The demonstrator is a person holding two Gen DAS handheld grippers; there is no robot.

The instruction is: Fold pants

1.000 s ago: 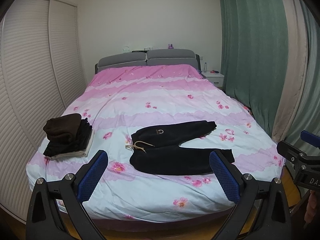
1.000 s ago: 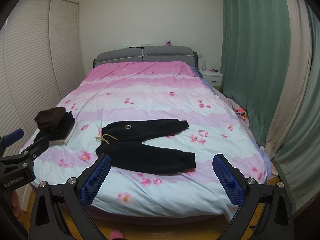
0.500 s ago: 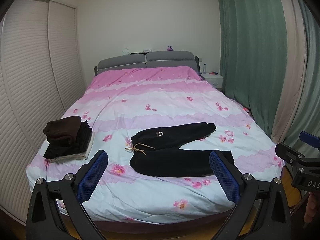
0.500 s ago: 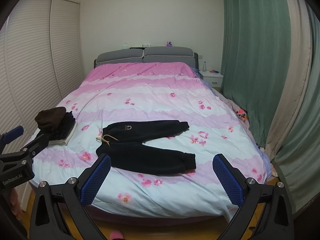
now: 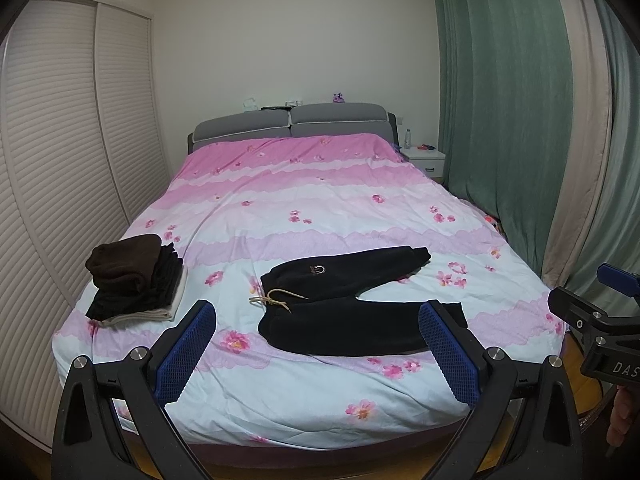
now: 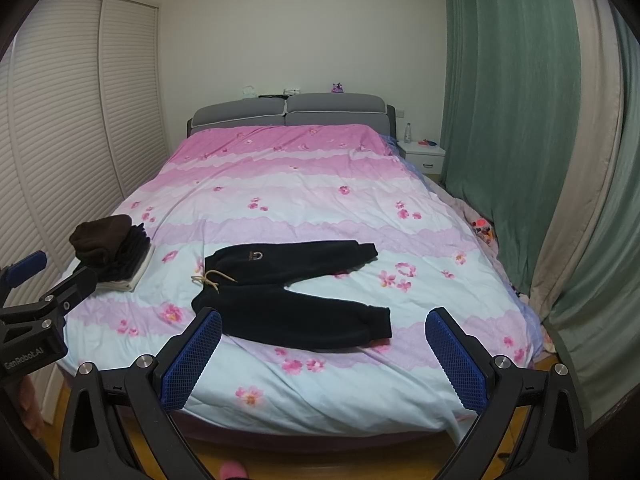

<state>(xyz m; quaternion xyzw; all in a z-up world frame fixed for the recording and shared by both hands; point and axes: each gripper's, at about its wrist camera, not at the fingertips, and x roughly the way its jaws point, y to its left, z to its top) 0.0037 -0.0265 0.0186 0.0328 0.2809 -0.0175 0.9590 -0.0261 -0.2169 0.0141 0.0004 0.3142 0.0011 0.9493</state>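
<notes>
Black pants (image 5: 352, 304) lie spread flat on the near part of the bed, waist with a tan drawstring (image 5: 276, 300) to the left, legs splayed to the right. They also show in the right wrist view (image 6: 288, 296). My left gripper (image 5: 318, 332) is open and empty, held off the foot of the bed. My right gripper (image 6: 324, 340) is open and empty too, beside it to the right; its body shows in the left wrist view (image 5: 592, 320).
A stack of folded dark clothes (image 5: 136, 276) sits at the bed's near left corner. The floral duvet (image 5: 304, 200) covers the bed. Louvred wardrobe doors (image 5: 60, 160) stand left, green curtains (image 5: 500, 100) right, a white nightstand (image 5: 424, 158) at the back.
Both grippers have drawn back slightly and tilted up, so the bed sits a little lower and smaller in view. The pants have not moved.
</notes>
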